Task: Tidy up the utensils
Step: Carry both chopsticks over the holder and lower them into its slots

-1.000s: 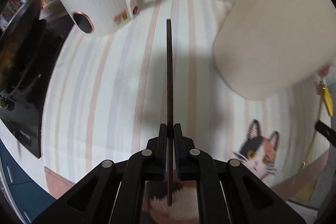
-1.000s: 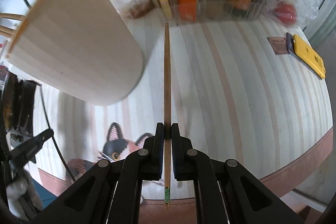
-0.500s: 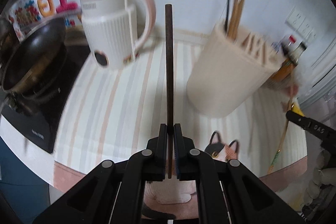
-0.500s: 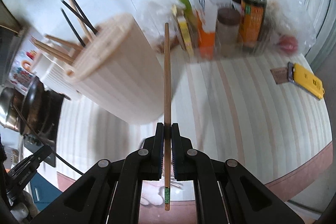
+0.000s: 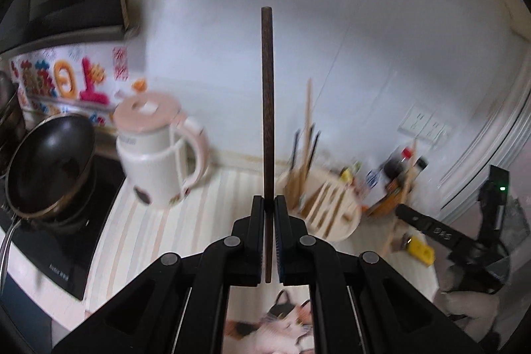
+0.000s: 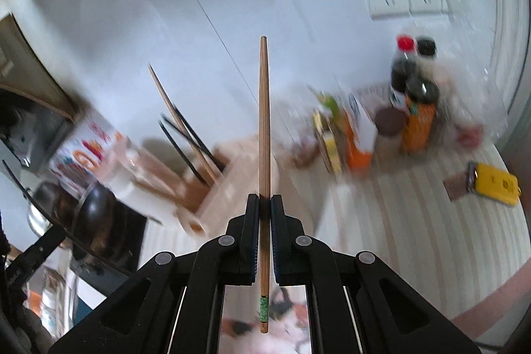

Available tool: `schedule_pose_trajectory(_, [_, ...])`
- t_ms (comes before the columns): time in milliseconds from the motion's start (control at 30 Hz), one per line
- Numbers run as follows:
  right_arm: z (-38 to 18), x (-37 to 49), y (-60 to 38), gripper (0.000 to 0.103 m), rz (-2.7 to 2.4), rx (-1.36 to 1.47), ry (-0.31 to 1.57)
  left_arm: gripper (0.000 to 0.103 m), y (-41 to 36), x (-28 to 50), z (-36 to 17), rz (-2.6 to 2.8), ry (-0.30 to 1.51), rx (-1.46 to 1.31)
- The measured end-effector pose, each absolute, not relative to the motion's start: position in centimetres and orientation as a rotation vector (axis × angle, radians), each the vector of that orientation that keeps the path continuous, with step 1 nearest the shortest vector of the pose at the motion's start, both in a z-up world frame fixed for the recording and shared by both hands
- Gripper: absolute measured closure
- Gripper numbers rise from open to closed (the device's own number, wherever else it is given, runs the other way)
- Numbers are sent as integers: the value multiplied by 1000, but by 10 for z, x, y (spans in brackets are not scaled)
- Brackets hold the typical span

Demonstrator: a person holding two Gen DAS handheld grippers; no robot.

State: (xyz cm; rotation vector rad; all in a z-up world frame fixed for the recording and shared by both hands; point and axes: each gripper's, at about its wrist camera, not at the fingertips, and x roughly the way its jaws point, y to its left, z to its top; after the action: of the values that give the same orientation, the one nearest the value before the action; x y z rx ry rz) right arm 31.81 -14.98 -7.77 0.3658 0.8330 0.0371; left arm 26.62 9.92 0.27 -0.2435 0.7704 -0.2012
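In the left wrist view, a dark brown wooden chopstick (image 5: 266,108) is pinched by the left tongs (image 5: 269,208), its long axis running straight forward along them; the cream ribbed utensil holder (image 5: 335,214), already bristling with chopsticks, is seen just right of and below those tongs, on the striped bench (image 5: 159,231). In the right wrist view, a pale bamboo chopstick (image 6: 264,121) is pinched likewise by the right tongs (image 6: 264,208); there the holder (image 6: 219,198) lies just left and below. Neither hand is judged clearly nearer; the holder's compartments are blurred, and its base is cut off.
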Motion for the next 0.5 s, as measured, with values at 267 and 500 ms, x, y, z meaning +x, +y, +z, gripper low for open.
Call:
schedule_pose_trajectory(267, [-44,359,-136,96,84,388,705,100,75,297,33,-240,694,-269])
schedule_pose_trajectory(500, [-50,407,-131,96,123,427,638,100,56,334,21,-220,706,-273])
